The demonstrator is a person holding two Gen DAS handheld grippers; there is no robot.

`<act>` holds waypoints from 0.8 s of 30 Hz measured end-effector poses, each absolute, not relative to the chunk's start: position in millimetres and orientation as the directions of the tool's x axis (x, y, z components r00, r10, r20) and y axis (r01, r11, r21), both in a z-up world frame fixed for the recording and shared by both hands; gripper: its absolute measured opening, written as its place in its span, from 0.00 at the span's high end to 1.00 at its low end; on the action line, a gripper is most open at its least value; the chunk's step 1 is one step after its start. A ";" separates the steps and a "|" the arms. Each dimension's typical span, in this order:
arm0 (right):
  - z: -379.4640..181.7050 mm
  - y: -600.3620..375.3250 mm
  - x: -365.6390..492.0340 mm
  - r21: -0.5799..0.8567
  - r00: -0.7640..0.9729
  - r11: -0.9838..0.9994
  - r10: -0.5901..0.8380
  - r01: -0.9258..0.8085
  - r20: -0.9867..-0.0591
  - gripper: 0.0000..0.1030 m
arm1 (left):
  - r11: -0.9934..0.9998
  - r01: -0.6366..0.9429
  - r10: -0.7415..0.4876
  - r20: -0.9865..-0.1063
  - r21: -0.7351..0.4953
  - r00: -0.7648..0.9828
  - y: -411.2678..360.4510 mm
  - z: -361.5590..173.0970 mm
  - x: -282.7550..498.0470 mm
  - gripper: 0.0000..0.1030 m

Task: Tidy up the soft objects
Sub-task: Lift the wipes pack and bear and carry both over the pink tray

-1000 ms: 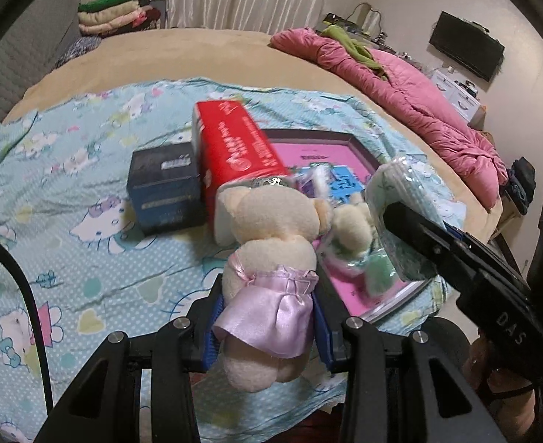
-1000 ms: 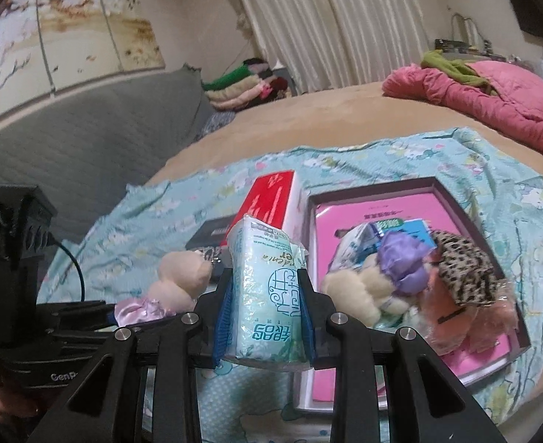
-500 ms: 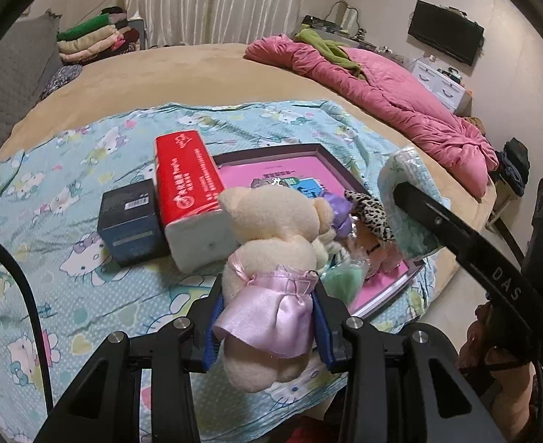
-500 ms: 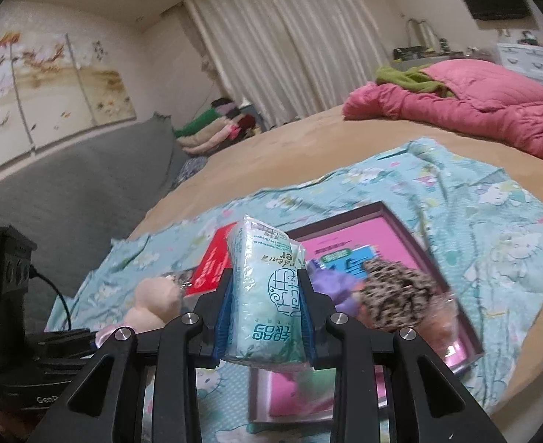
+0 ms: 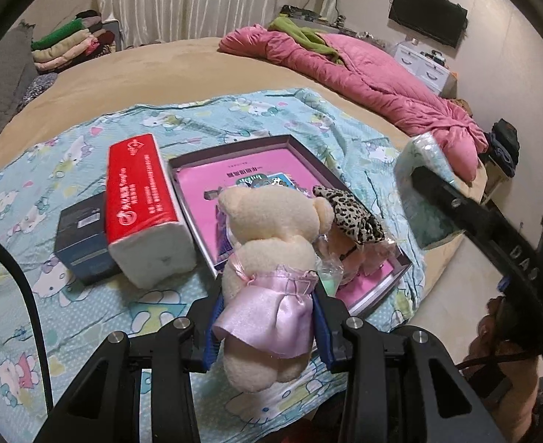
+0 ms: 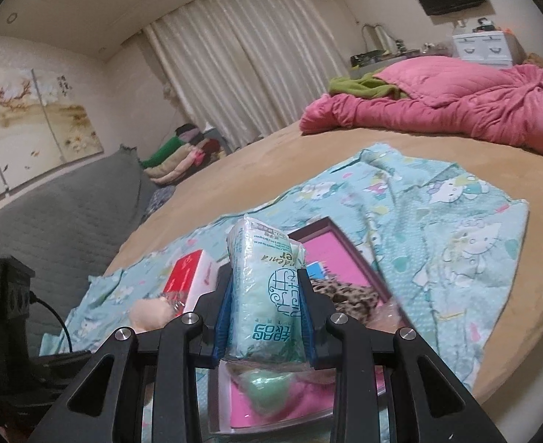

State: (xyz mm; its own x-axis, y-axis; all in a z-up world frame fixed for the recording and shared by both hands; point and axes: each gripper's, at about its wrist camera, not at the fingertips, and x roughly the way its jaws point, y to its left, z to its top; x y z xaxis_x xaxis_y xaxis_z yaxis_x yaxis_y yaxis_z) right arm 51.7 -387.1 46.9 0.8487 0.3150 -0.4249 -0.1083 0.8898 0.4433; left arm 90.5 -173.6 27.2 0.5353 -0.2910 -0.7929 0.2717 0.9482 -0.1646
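My left gripper [image 5: 265, 323] is shut on a cream teddy bear in a lilac satin dress [image 5: 271, 258], held above the front edge of the bed. My right gripper [image 6: 265, 323] is shut on a pale green tissue pack [image 6: 264, 295]; the pack also shows at the right in the left wrist view [image 5: 424, 184]. Below lies a shallow box with a pink lining [image 5: 267, 158] holding a leopard-print piece [image 5: 349, 210], a purple item and a bagged soft item. A red tissue pack [image 5: 140, 199] and a dark box [image 5: 81, 240] lie left of it.
The things lie on a light blue cartoon-print sheet [image 5: 31, 192] over a round tan bed [image 5: 160, 62]. A pink quilt [image 5: 363, 70] lies at the far right, folded clothes [image 5: 68, 44] at the far left. The bed's front edge drops to the floor at the right.
Both grippers have risen and pulled back from the box, each still holding its item. The box and packs now sit lower and farther in both views.
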 end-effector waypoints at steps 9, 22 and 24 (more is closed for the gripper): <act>40.7 -404.6 53.0 0.469 0.849 0.882 0.275 -0.036 -0.452 0.69 | 0.951 0.276 -0.268 -0.827 -0.143 0.494 -186.1 -2.6 102.0 0.60; 22.4 -400.1 60.1 0.462 0.801 0.887 0.270 0.009 -0.534 0.69 | 0.944 0.295 -0.275 -0.845 -0.147 0.459 -197.9 -23.4 108.9 0.60; 19.5 -401.0 60.1 0.463 0.797 0.886 0.271 0.013 -0.540 0.69 | 0.944 0.293 -0.280 -0.845 -0.155 0.456 -197.9 -24.7 110.3 0.60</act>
